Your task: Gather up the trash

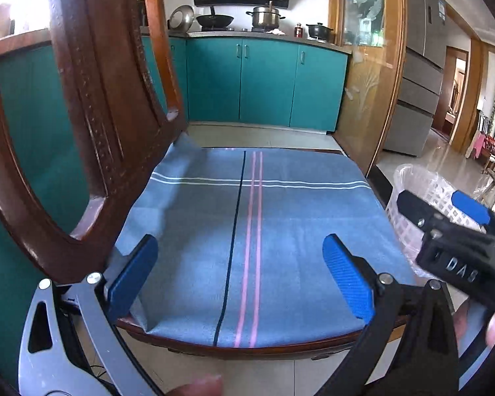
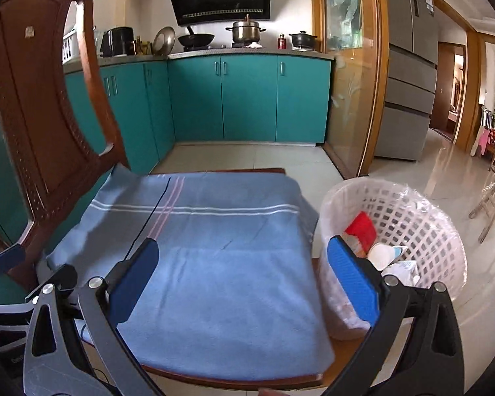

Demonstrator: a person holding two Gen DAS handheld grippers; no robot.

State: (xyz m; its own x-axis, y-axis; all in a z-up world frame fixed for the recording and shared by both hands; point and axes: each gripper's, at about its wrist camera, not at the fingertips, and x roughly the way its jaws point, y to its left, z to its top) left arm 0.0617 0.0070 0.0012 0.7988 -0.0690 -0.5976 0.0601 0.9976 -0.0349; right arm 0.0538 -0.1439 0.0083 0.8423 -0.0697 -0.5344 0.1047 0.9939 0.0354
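Observation:
A white lattice trash basket point(image 2: 422, 227) with a clear liner stands on the floor right of a wooden chair. It holds a red packet point(image 2: 361, 229), a white cup point(image 2: 381, 255) and a white carton point(image 2: 402, 269). The chair seat carries a blue striped cloth point(image 2: 214, 280) with nothing on it. My right gripper point(image 2: 242, 274) is open and empty above the seat's front right, its right finger in front of the basket. My left gripper point(image 1: 241, 274) is open and empty over the cloth point(image 1: 247, 231). The basket point(image 1: 412, 204) shows partly behind the right gripper's body point(image 1: 455, 244).
The carved chair back point(image 2: 49, 115) rises at the left. Teal kitchen cabinets point(image 2: 247, 99) with pots on the counter stand behind. A glass door with a wooden frame point(image 2: 353, 82) and a grey fridge point(image 2: 409, 82) are at right. A shiny tiled floor point(image 2: 445, 171) surrounds the chair.

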